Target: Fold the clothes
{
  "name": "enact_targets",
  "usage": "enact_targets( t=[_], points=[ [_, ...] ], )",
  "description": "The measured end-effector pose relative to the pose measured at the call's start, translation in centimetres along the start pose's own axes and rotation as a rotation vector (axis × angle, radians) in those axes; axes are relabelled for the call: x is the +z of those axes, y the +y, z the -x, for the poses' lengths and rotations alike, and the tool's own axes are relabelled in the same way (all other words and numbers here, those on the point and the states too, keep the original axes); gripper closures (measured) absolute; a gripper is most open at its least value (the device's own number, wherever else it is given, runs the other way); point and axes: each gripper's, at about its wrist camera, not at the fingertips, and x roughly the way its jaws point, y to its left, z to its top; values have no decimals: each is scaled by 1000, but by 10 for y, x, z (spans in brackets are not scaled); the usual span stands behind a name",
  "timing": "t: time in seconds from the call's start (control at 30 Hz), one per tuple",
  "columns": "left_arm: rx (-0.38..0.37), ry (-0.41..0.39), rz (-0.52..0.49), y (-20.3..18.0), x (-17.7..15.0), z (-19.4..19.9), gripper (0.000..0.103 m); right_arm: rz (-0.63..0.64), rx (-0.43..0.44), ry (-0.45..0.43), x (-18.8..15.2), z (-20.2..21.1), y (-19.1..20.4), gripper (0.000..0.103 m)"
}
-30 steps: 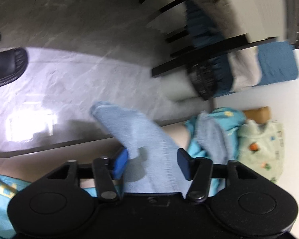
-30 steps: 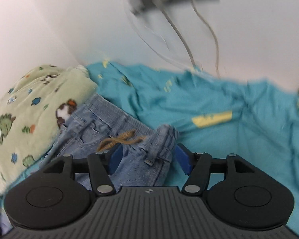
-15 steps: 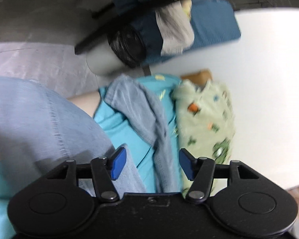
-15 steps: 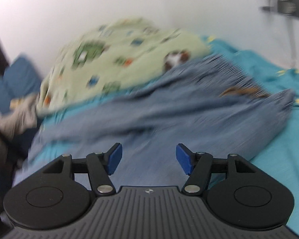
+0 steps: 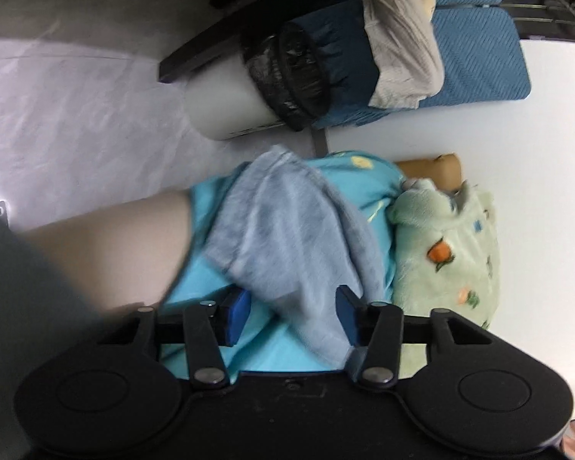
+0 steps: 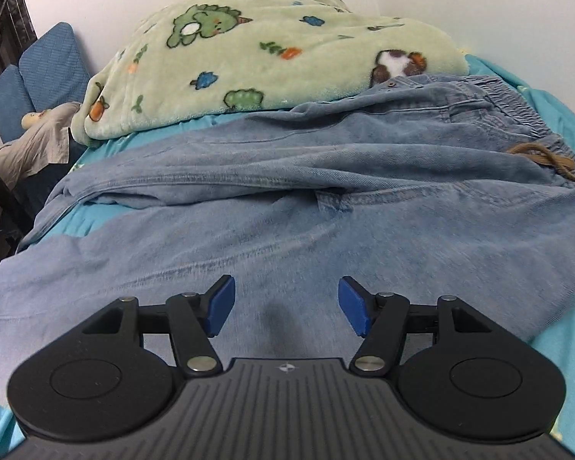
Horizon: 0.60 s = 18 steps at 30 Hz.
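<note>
Item: jeans (image 6: pixel 326 199), spread lengthwise on the teal sheet (image 6: pixel 563 115), waistband at 2 o'clock beside the green blanket (image 6: pixel 249 57). Progress: legs laid together, I judge; cross-folds remain. My right gripper (image 6: pixel 286 306): apart, empty. My left gripper (image 5: pixel 292 314): apart around a leg end.

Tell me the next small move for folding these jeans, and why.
Probably lower the right gripper and close it on the jeans. Its jaws are open over the nearer leg, and so are the left gripper's over the leg end. The jeans lie rumpled, one leg folded over, beside the green blanket, so they need gripping before straightening.
</note>
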Motion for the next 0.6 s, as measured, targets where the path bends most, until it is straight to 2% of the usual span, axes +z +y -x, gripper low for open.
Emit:
enact_targets(
  t=[0.1, 0.17, 0.23, 0.3, 0.43, 0.53, 0.6],
  points=[
    [-24, 11, -15, -7, -5, -19, 67, 24, 4, 8, -1, -12, 3, 40],
    [8, 2, -66, -12, -10, -25, 85, 24, 9, 32, -4, -20, 2, 40],
    [37, -2, -62, -12, -13, -27, 95, 22, 11, 46, -5, -25, 2, 42],
    [43, -19, -40, -13, -13, -22, 97, 37, 9, 40, -6, -26, 2, 44],
    [4, -70, -72, -32, -3, 10, 99, 58, -29, 66, -9, -28, -2, 58],
    [-29, -82, -60, -41, 10, 39, 99, 49, -37, 103, -9, -30, -9, 57],
    [-20, -76, -81, -43, 18, 55, 99, 51, -44, 115, -8, -30, -9, 57]
  ],
)
